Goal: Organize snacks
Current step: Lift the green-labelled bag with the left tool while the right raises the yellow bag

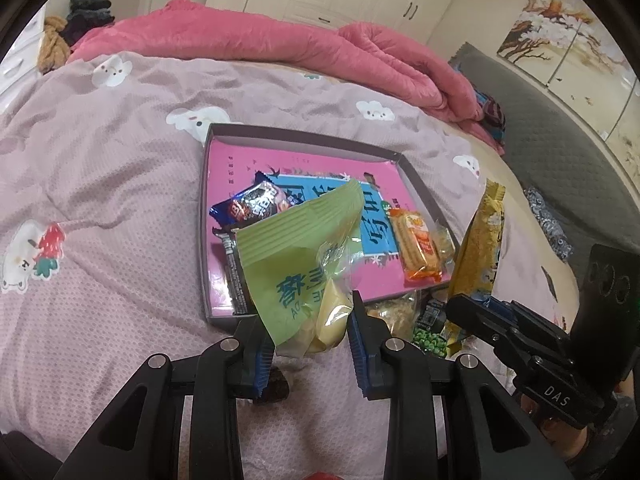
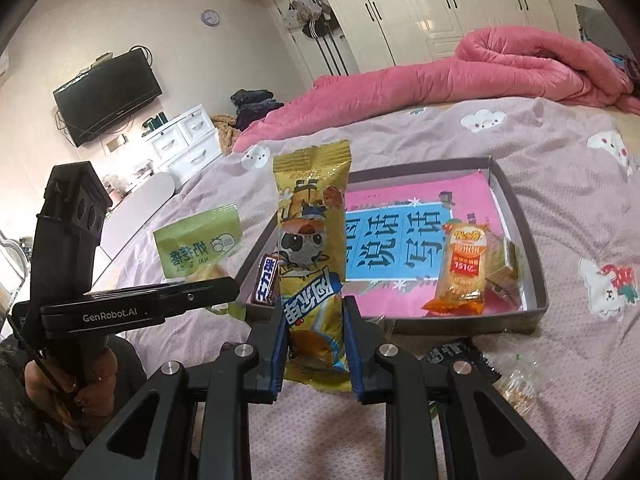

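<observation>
Both claws are loaded above the bed. The left claw pinches the lower corner of a green snack packet, which leans forward over the near edge of the shallow tray. The right claw clamps a yellow snack bar near its bottom end, long axis upright, just short of the tray's near wall. The tray lies straight ahead of both; the left looks nearer.

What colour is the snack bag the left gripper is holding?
Light green with darker green writing; the bag sits in the left gripper. It shows best in the left wrist view.
</observation>
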A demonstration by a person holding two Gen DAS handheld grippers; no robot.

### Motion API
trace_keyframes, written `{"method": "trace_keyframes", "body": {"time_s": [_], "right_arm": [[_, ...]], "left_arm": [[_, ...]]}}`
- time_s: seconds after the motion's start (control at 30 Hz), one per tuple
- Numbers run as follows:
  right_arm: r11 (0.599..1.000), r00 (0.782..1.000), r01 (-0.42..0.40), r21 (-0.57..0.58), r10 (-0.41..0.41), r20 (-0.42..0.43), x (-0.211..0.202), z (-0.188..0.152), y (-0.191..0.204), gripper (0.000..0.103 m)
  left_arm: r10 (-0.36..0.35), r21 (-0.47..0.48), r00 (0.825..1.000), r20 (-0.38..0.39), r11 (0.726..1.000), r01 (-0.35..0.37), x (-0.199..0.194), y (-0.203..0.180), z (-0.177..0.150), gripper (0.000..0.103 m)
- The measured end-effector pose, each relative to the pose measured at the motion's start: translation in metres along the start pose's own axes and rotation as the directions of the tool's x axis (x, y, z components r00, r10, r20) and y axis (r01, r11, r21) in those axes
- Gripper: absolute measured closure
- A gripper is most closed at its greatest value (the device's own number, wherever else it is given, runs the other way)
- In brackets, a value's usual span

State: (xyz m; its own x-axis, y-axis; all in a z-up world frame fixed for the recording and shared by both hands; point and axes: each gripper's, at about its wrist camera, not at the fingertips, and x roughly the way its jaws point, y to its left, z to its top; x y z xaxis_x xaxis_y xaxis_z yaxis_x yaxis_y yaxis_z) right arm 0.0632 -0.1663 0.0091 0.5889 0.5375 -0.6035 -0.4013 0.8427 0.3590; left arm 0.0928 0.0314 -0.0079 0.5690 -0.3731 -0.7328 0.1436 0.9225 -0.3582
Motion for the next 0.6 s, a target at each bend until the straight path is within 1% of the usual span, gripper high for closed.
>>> {"method": "trace_keyframes", "body": {"time_s": [0.17,0.4,0.6], "right_arm": [[1.000,1.000,0.004,-0.001,-0.004,0.014,-0.003,0.001,-0.001,0.077],[0.999,0.999,0.035,-0.034,-0.034,0.035,-0.005,0.004,0.001,0.077],[0.998,0.998,0.037,-0.042,-0.034,0.053,-0.008,0.008,0.001,0.077]], "left_arm": [[0.008,0.003,0.999,0.034,1.000,-0.009,-0.006,0.000,0.003,0.069],[0.019,0.010,0.998,0.052,1.000,-0.020,-0.011,-0.001,0.004,0.069],[0.026,0.016,0.998,0.062,1.000,-0.027,-0.012,-0.003,0.007,0.069]]}}
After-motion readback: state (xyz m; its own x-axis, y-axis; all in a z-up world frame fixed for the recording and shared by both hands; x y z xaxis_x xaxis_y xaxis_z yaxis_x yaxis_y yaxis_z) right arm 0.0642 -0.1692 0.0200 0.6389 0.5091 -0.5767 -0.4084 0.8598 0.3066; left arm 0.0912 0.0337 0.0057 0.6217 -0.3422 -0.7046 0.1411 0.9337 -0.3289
